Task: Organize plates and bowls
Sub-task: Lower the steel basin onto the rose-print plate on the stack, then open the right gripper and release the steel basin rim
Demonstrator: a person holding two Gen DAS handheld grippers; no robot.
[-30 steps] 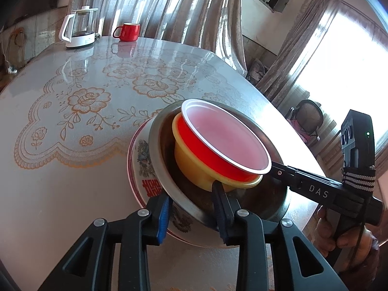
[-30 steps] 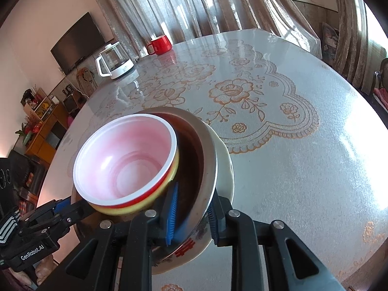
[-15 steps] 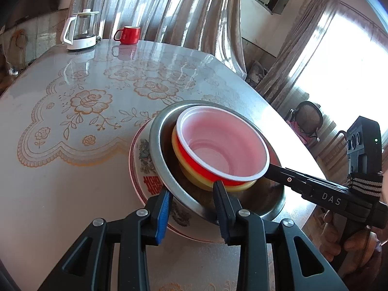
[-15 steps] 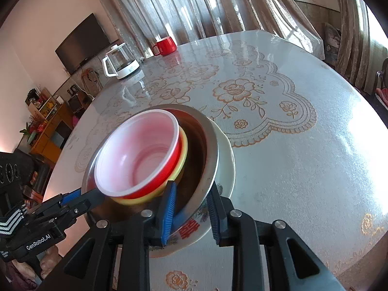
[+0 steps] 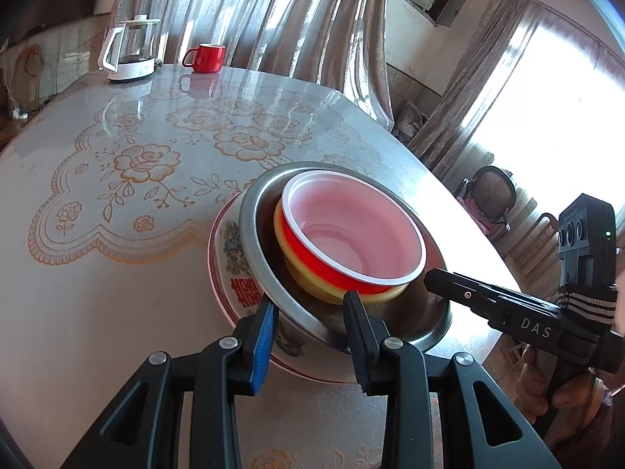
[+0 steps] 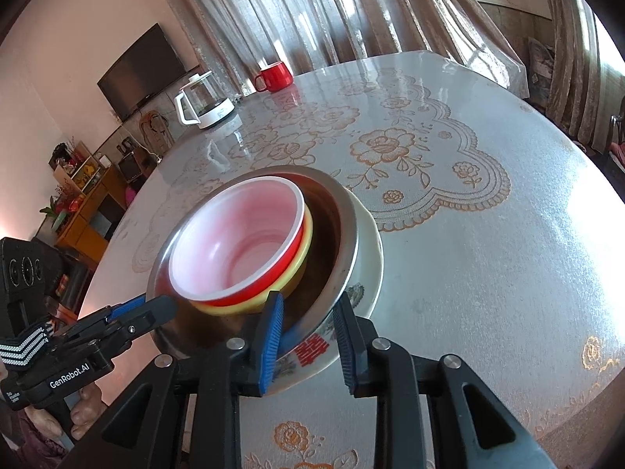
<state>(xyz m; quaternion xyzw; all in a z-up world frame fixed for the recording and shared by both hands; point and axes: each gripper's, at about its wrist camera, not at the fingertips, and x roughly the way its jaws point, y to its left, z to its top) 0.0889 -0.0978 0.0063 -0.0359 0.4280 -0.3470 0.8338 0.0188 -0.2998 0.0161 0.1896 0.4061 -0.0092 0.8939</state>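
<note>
A stack of dishes sits near the edge of a round table (image 5: 117, 281) covered with a floral cloth. At the bottom is a plate (image 5: 228, 242) with red characters, on it a steel bowl (image 5: 250, 226), in that a yellow bowl (image 5: 297, 269), and inside that a red bowl (image 5: 312, 250) with a pale pink inside.

2 handheld grippers reach in from opposite sides, both angled downward. The left gripper (image 5: 310, 308) has its jaws straddling the near rim of the steel bowl, 1 jaw outside over the plate and 1 inside against the yellow bowl; they look closed on the rim, though the exact contact is hard to see. The right gripper (image 6: 306, 312) likewise straddles the steel bowl's rim on its side, 1 jaw inside and 1 outside above the plate; whether its pads press the metal I cannot tell.

Only part of a hand (image 5: 562, 394) shows below the right gripper's handle. The plate's underside and most of the yellow bowl are hidden.

At the far edge stand a white kettle (image 5: 129, 49) and a red mug (image 5: 207, 58), well apart from the stack.
</note>
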